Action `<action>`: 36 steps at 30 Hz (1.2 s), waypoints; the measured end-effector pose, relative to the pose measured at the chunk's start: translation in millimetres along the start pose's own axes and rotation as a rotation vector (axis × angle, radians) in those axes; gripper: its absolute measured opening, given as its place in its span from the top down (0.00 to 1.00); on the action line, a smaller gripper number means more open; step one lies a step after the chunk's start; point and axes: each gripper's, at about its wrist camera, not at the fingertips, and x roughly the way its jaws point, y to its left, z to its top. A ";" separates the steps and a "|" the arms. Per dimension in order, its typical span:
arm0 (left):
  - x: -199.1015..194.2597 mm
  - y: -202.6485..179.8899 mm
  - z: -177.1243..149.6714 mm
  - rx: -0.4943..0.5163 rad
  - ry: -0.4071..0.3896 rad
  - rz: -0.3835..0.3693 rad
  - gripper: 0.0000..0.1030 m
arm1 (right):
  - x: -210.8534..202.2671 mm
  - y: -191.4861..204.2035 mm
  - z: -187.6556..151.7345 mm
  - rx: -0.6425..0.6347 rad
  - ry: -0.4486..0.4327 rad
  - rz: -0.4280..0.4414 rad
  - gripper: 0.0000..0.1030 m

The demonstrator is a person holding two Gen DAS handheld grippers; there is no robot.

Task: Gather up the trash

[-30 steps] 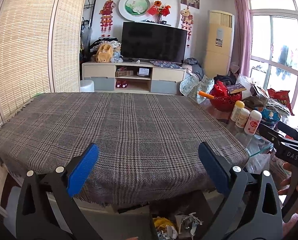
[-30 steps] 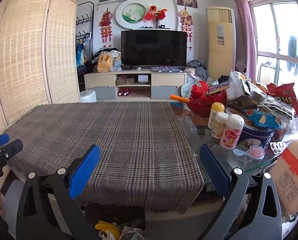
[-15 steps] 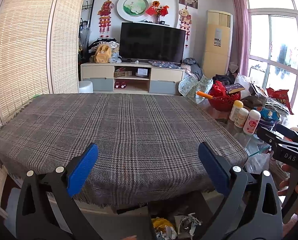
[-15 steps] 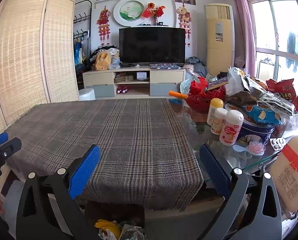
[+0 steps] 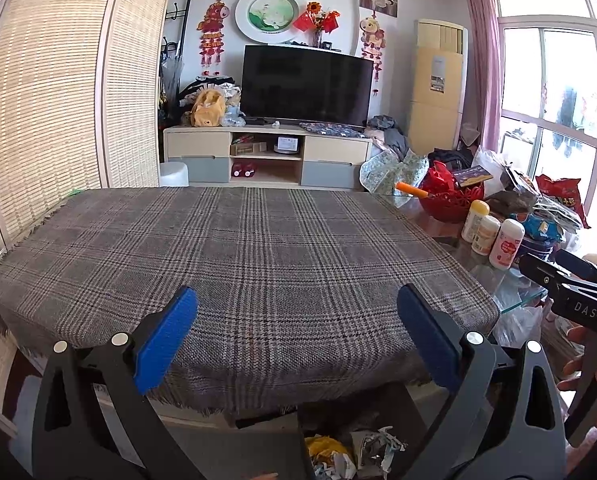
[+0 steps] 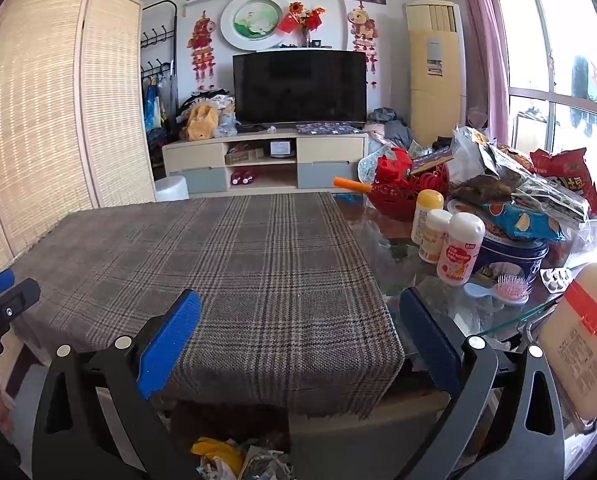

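My left gripper (image 5: 297,312) is open and empty, held over the near edge of the plaid tablecloth (image 5: 238,248). My right gripper (image 6: 300,314) is open and empty over the cloth's (image 6: 234,256) near right corner. Crumpled paper and yellow trash (image 5: 350,454) lies in a container below the table's front edge. The same trash (image 6: 238,458) shows at the bottom of the right wrist view. The right gripper's body (image 5: 578,292) shows at the right edge of the left wrist view. The left gripper's tip (image 6: 2,292) shows at the left edge of the right wrist view.
On the glass part of the table at the right stand three bottles (image 6: 446,240), a red basket (image 6: 406,188), snack bags (image 6: 530,200), a blue tin (image 6: 514,252) and a pink hairbrush (image 6: 502,288). A TV stand (image 5: 270,156) is behind the table, a bamboo screen (image 5: 58,100) at left.
Both grippers have tilted up slightly and drawn back a little. The table sits lower in both views. Both jaws stay open and empty.
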 end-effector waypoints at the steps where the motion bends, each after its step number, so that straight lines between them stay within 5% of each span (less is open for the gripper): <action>1: 0.2 -0.4 -0.2 0.000 0.001 0.000 0.08 | -0.1 -0.4 0.0 0.003 0.001 0.002 0.03; 36: 2.9 1.0 0.1 -0.006 0.002 -0.005 0.08 | 4.1 -7.6 -0.9 0.018 0.024 -0.002 0.03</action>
